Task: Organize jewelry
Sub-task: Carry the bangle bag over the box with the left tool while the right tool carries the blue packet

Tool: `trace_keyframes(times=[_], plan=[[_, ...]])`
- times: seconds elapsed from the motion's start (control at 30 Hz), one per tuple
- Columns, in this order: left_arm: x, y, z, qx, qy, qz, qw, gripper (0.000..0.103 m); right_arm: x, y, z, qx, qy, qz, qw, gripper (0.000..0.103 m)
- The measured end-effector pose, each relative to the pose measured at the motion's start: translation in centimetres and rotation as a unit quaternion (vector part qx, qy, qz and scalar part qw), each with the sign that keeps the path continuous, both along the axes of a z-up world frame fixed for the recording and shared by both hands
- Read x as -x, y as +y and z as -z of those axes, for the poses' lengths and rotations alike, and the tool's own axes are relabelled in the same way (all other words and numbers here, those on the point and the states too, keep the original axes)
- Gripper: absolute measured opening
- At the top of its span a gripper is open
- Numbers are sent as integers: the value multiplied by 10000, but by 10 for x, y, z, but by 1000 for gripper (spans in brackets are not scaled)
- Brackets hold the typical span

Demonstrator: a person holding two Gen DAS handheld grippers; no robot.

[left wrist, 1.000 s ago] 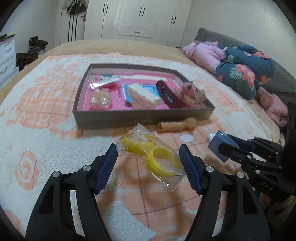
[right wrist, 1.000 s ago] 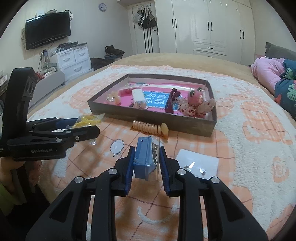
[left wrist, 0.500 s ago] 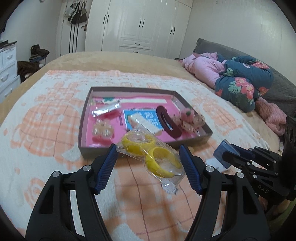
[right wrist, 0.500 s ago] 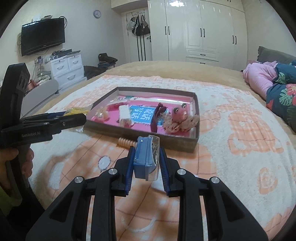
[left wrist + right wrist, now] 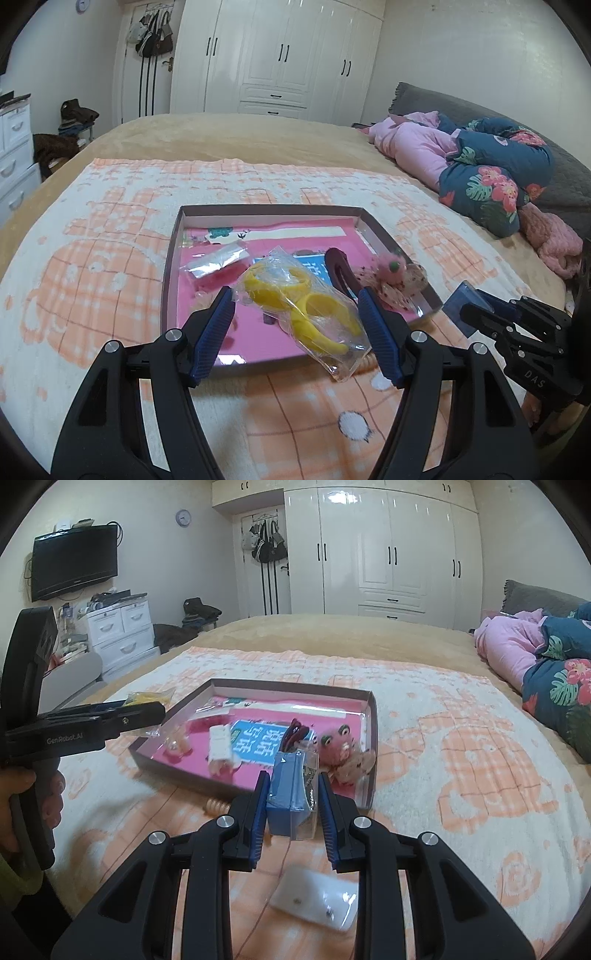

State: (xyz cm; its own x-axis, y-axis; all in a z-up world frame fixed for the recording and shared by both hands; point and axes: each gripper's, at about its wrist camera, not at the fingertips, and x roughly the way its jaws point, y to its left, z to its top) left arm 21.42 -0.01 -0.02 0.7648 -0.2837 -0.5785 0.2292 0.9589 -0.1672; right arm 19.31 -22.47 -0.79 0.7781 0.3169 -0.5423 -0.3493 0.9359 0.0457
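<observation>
Spread over the bed, an orange-and-white blanket (image 5: 110,280) fills both views. At lower centre of the left view, a clear bag of yellow rings (image 5: 299,306) is clamped in the left claw (image 5: 297,328), raised above the tray's near edge. At lower centre of the right view, a small blue box (image 5: 291,797) is pinched narrowly by the right claw (image 5: 291,808). Beyond lies the pink-lined tray (image 5: 371,738), where hair clips and packets are seen. White wardrobes (image 5: 280,55) are seen farthest back.

Tray (image 5: 168,280) near-left floor bare; right side crowded by clips (image 5: 391,280).
</observation>
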Motion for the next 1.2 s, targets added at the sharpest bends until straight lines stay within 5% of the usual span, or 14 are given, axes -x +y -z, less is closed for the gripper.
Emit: trace_keyframes(times=[0.7, 1.2], plan=[[-75, 21, 17, -73, 215, -261, 9994, 60, -76, 22, 0, 164, 28, 105, 9998, 25], [-93, 30, 37, 17, 352, -337, 9988, 60, -100, 50, 22, 120, 395, -123, 9991, 25]])
